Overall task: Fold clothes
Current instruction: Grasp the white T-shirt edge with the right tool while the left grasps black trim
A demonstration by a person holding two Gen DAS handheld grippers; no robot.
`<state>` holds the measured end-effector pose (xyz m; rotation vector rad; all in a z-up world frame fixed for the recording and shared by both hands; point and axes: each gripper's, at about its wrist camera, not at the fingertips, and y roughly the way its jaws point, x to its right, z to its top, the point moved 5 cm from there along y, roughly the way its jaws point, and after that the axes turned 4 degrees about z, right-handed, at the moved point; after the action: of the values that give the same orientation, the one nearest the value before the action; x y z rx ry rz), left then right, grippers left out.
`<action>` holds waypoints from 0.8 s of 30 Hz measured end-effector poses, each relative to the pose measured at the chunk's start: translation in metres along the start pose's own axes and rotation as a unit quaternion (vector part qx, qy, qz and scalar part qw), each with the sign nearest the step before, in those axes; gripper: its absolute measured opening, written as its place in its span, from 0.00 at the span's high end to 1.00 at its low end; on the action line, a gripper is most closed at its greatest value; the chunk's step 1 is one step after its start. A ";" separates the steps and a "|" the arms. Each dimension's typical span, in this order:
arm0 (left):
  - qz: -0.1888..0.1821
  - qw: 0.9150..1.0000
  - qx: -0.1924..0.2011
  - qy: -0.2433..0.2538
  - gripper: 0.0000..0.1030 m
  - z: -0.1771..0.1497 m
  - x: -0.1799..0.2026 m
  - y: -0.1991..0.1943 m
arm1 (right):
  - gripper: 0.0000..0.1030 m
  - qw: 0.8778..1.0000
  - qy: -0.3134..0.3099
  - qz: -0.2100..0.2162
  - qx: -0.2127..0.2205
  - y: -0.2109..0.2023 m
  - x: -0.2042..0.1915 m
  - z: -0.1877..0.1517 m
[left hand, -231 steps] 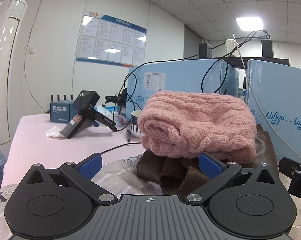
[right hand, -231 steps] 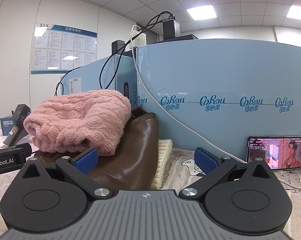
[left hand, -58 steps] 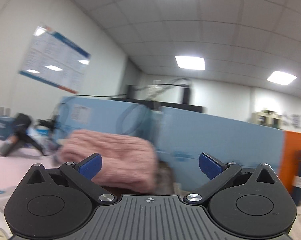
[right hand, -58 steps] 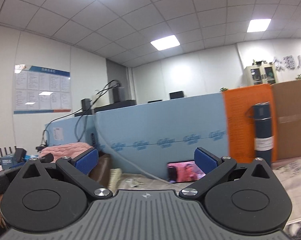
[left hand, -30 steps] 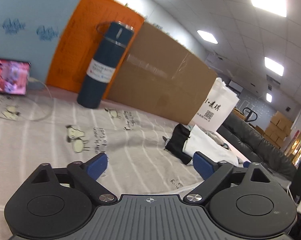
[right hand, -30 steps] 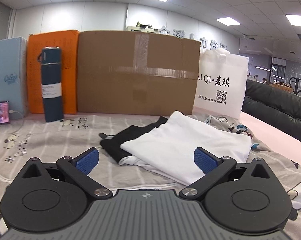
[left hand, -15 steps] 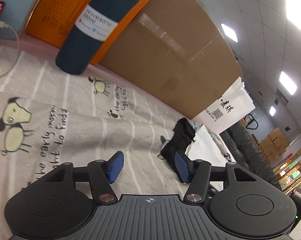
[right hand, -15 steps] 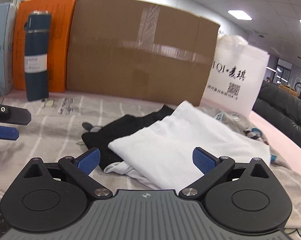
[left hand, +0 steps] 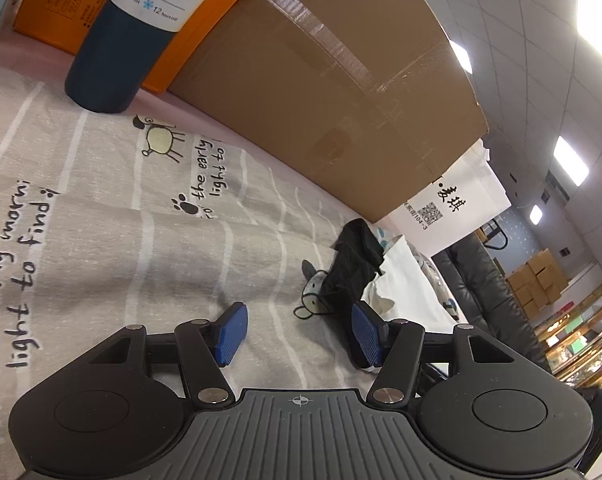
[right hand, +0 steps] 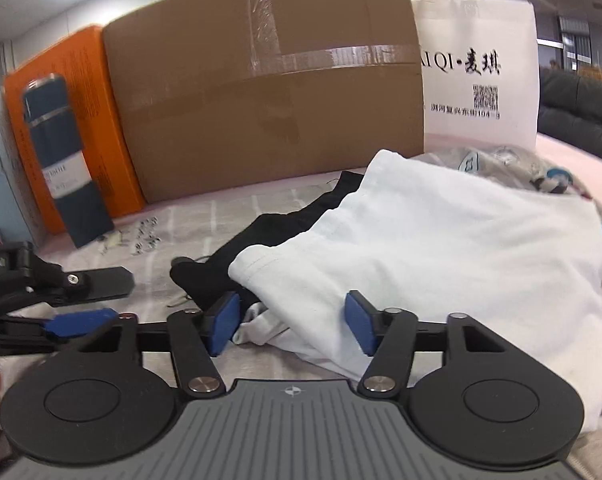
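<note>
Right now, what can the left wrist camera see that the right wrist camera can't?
Only the left wrist view shows the cartoon animals and handwriting printed on the grey sheet, plus stacked boxes far off.

Only the right wrist view shows the left hand-held gripper from the side, and the white shirt spread wide.

Both show the blue vacuum bottle, orange box, cardboard box, white bag, black garment beside the white shirt, and a black sofa. Each camera's own hand-held gripper is open.
</note>
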<state>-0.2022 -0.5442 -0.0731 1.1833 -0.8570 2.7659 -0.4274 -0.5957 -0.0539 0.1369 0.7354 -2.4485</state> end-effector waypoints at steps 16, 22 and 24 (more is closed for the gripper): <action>-0.056 0.997 -0.017 -0.045 0.44 -0.002 0.016 0.030 | 0.44 0.999 0.034 0.008 0.009 -0.009 0.009 0.000; -0.053 0.998 -0.008 -0.043 0.44 -0.004 0.024 0.042 | 0.73 0.998 0.014 -0.055 0.004 0.003 0.010 0.005; -0.047 0.998 -0.003 -0.041 0.44 -0.005 0.028 0.047 | 0.86 0.997 0.031 -0.064 0.011 0.004 0.018 0.007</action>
<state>-0.2357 -0.5872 -0.0792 1.3076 -0.7948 2.6557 -0.4396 -0.6110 -0.0539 0.1812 0.7661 -2.5838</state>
